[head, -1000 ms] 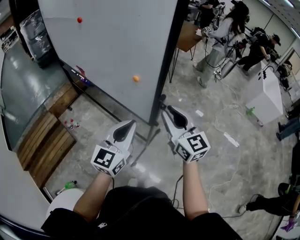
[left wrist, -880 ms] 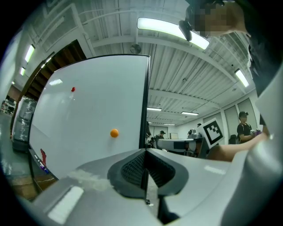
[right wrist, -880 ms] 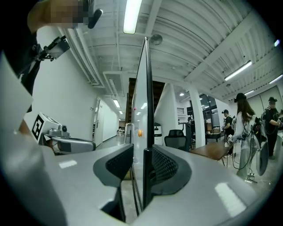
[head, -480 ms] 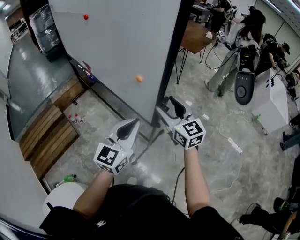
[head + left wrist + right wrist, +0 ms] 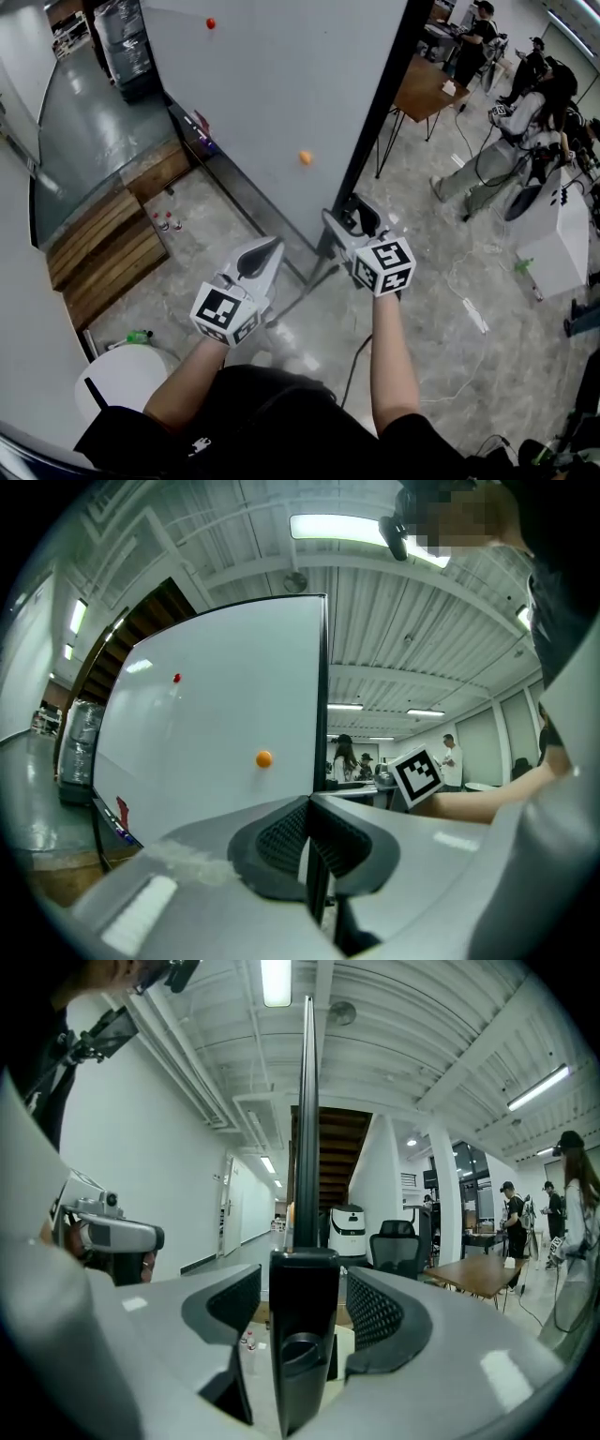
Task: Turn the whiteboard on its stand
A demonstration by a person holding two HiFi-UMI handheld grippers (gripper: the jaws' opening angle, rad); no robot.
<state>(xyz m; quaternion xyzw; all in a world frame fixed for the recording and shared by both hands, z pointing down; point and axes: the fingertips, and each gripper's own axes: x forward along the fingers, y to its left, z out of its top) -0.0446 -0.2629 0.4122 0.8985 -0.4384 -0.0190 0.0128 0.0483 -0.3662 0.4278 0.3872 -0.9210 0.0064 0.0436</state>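
Polished grey flooring (image 5: 412,319) carries the whole workshop scene. We locate the whiteboard (image 5: 281,94) upright on its stand, directly ahead of both tools, with its black edge frame (image 5: 373,131) turned toward us. An orange magnet (image 5: 305,157) and a red magnet (image 5: 210,23) sit on the whiteboard face.

The right tool (image 5: 352,212) is at the lower end of that frame. Its jaws stand apart, one on each side of the frame, with a thin gap showing on both sides. The left tool (image 5: 270,247) hangs in front of the whiteboard face, below the orange magnet, with its jaw tips pressed together on nothing.

Left of the whiteboard we note a wooden pallet (image 5: 103,253) and small bottles (image 5: 167,222). Right of the whiteboard stand a wooden bench (image 5: 427,89), several people (image 5: 525,122) and a white cabinet (image 5: 558,239). A dark stand foot (image 5: 298,298) runs along the floor from the whiteboard's base, between the two tools.
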